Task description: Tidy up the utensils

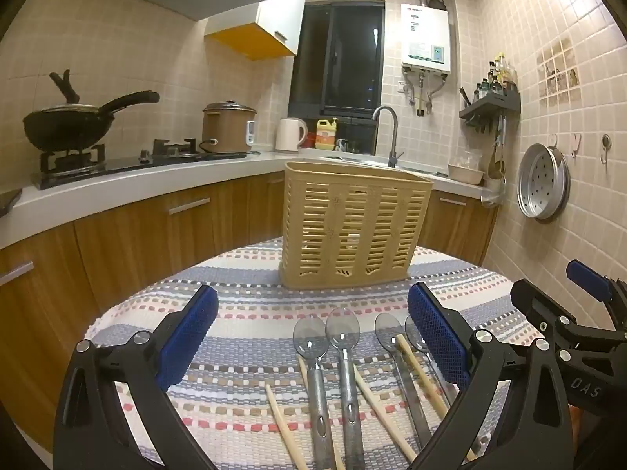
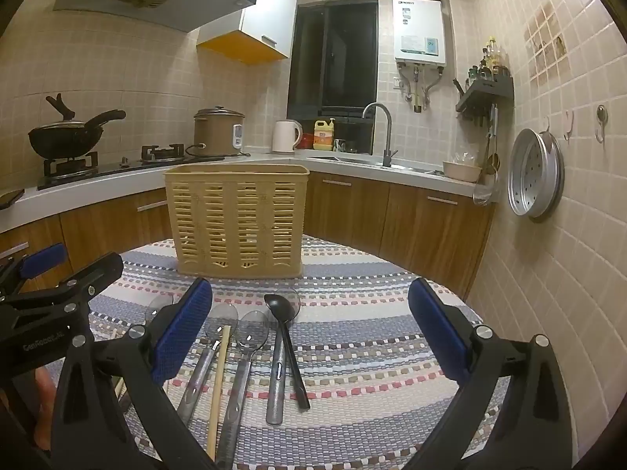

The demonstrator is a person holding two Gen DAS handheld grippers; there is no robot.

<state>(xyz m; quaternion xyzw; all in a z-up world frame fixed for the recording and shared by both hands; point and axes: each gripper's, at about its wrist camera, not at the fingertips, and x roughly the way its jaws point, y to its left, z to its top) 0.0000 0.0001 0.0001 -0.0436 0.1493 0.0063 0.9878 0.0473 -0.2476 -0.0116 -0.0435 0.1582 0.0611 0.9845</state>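
A tan slotted utensil basket (image 1: 354, 231) stands upright at the far side of a table with a striped woven cloth (image 1: 250, 337); it also shows in the right wrist view (image 2: 237, 221). Several metal spoons (image 1: 343, 337) and wooden chopsticks (image 1: 421, 370) lie in a row on the cloth in front of it. The right wrist view shows the spoons (image 2: 250, 337), a chopstick (image 2: 219, 380) and a black spoon (image 2: 286, 337). My left gripper (image 1: 313, 337) is open above the utensils. My right gripper (image 2: 309, 329) is open above them, to the right of the left one.
A kitchen counter (image 1: 129, 180) with a wok, rice cooker, kettle and sink curves behind the table. A metal steamer tray (image 1: 542, 182) hangs on the tiled wall at right. The right gripper's body (image 1: 580, 325) sits close to the left gripper's right finger.
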